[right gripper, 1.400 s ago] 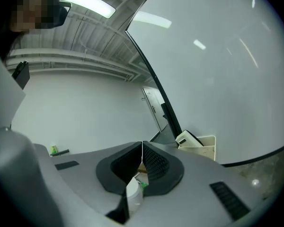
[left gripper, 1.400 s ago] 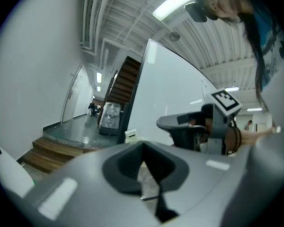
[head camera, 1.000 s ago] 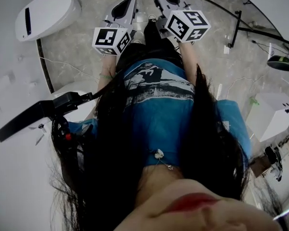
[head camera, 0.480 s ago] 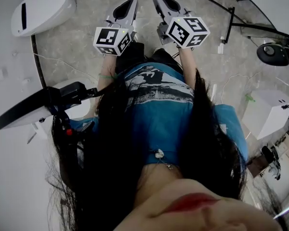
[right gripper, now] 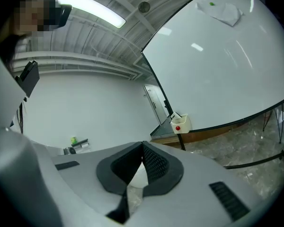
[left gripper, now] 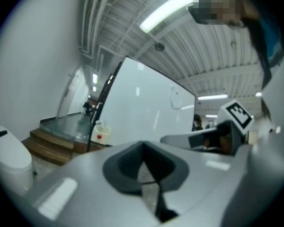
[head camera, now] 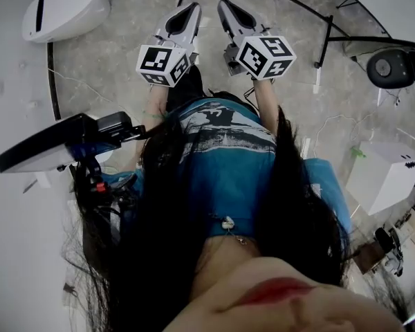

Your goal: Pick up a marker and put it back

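No marker shows plainly in any view. In the head view both grippers are held out side by side over the stone floor, in front of the person's blue shirt. My left gripper (head camera: 185, 10) has its jaws together with nothing between them; the left gripper view shows its tips (left gripper: 142, 147) meeting, aimed at a whiteboard (left gripper: 142, 108). My right gripper (head camera: 226, 7) is likewise shut and empty, and its tips (right gripper: 142, 148) point toward a large whiteboard (right gripper: 217, 70). A small ledge with a green object (right gripper: 74, 140) sits on the far white wall.
A white oval unit (head camera: 66, 7) stands on the floor at the upper left. A black arm with a flat panel (head camera: 62, 144) juts out at the left. Whiteboard legs (head camera: 325, 40), a black round base (head camera: 389, 66) and a white box (head camera: 382, 175) are at the right.
The head view has shifted, and the round black base has come further into the picture at the right. Both grippers stay shut and side by side.
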A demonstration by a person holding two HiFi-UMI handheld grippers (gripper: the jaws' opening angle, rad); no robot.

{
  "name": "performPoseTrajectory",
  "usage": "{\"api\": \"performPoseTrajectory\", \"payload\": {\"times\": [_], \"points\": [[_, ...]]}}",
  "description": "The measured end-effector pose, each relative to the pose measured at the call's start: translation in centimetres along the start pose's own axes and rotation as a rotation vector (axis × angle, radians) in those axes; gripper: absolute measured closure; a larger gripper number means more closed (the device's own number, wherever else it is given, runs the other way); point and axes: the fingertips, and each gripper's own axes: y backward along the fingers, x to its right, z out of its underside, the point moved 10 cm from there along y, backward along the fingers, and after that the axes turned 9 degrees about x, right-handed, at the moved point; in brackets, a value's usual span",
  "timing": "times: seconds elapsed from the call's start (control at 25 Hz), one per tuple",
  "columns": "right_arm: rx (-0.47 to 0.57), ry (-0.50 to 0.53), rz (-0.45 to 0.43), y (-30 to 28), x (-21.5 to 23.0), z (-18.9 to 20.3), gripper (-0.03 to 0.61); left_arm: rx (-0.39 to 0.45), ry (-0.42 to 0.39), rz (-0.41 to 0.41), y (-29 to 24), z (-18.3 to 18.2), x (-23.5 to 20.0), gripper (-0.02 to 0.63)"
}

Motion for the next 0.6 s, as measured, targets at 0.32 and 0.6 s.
{"api": "performPoseTrajectory", "payload": {"times": [0.32, 0.6], "points": [[-0.015, -0.029, -0.047, 15.4, -0.4, 1.4, 0.568, -0.026, -0.022, -0.012, 6.8, 3.6, 15.9, 0.612], [-0.012, -0.035, -0.135, 17.6, -7.7, 3.7, 0.568, -0.011, -0.083, -0.086, 16.5, 1.6, 17.6, 0.612]]}}
